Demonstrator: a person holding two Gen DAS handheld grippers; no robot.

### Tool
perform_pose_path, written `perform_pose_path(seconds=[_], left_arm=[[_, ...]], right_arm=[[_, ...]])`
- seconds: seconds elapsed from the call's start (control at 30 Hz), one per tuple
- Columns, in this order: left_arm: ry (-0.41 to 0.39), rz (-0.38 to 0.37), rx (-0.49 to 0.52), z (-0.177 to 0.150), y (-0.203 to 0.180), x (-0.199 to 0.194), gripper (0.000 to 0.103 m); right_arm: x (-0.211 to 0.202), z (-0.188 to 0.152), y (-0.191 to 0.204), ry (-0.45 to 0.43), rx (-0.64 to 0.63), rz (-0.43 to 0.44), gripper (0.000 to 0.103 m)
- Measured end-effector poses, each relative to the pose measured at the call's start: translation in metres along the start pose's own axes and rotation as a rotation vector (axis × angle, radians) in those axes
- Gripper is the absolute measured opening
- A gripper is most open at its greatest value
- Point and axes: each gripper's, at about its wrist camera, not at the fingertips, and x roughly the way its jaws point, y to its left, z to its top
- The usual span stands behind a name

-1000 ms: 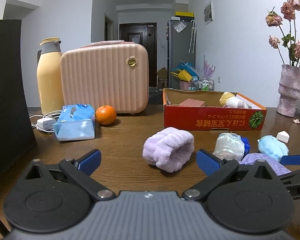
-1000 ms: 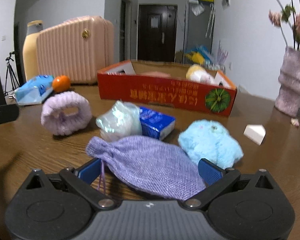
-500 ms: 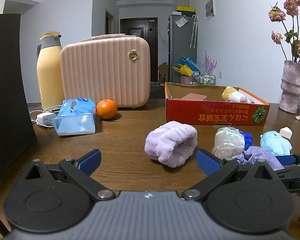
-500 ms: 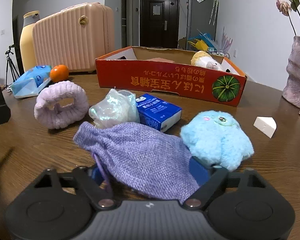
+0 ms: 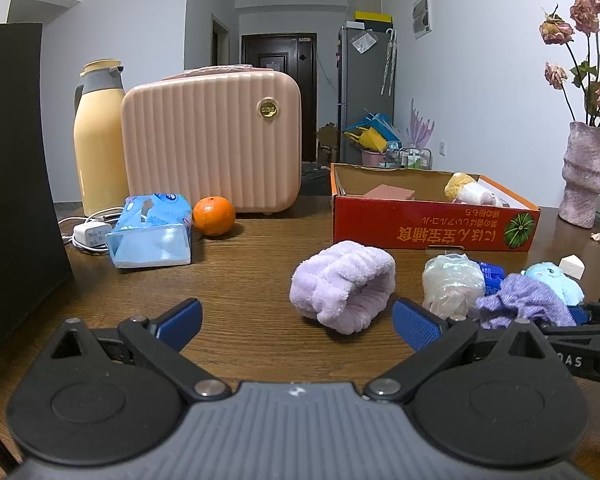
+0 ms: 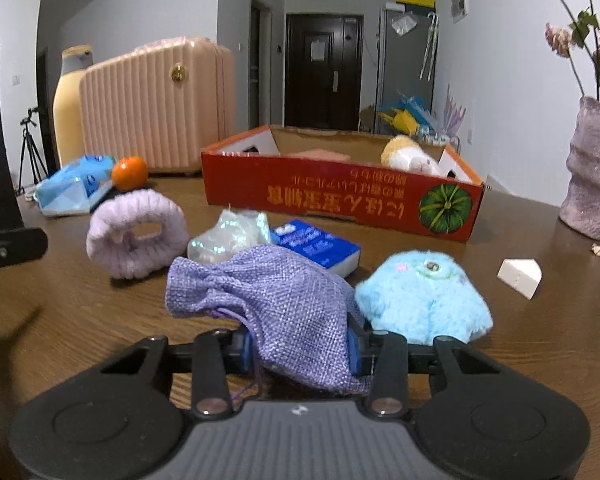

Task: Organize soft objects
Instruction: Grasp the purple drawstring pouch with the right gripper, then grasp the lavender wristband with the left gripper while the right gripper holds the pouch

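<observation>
Now your right hand-held gripper (image 6: 300,350) pinches the purple pouch (image 6: 276,304) low over the tabletop (image 6: 80,320), ready for the red box (image 6: 340,200) at twelve o'clock; your left hand-held gripper (image 5: 296,322) waits spread wide.

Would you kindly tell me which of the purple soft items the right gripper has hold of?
The woven purple drawstring pouch, pinched between the right gripper's jaws. The fluffy lilac headband lies apart on the table.
</observation>
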Motion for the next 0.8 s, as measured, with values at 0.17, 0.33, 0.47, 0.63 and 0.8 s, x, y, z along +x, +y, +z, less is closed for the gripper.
perform_pose_path(seconds=[0.17,0.33,0.47,0.63,0.8], left_arm=[[-0.001,0.000,-0.001,0.000,0.000,0.000,0.103],[0.000,0.000,0.000,0.000,0.000,0.000,0.103],[0.002,0.002,-0.001,0.000,0.001,0.001,0.103],[0.007,0.002,-0.009,0.000,0.003,0.003,0.103],[0.006,0.004,0.005,0.000,0.003,0.009,0.103]], right_arm=[[-0.011,0.002,-0.002,-0.052,0.013,-0.007,0.040],[-0.022,0.003,-0.009,-0.105,0.038,-0.021,0.039],[-0.029,0.005,-0.015,-0.141,0.059,-0.038,0.039],[-0.033,0.009,-0.025,-0.172,0.086,-0.056,0.039],[-0.036,0.009,-0.031,-0.199,0.095,-0.070,0.039]])
